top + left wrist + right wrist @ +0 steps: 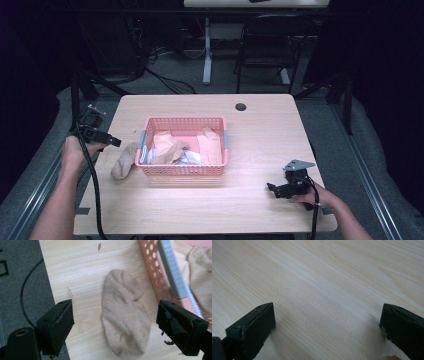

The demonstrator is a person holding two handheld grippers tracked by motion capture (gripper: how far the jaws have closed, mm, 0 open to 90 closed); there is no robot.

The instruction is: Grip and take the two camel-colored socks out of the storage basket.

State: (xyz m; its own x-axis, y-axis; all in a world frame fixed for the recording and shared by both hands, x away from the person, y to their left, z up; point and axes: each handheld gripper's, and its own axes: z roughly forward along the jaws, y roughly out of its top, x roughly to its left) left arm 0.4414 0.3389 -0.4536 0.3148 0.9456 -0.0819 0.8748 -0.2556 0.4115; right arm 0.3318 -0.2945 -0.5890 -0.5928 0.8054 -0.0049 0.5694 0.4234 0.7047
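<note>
While I am hovering the left claw (113, 322) with its jaws spread wide, the beige sock (125, 315) is lying on the surface (260, 130) just beside the pink basket (184, 170), long axis running between the jaws; the right claw (286, 189), also open and empty, is sitting well apart.

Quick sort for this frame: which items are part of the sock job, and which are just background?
In play:
- beige sock on the table, beside the basket
- pink basket holding more socks
- left gripper, open over the beige sock
- right gripper, open over bare table

Probably just background:
- black chair
- floor cables
- table's cable hole
</note>
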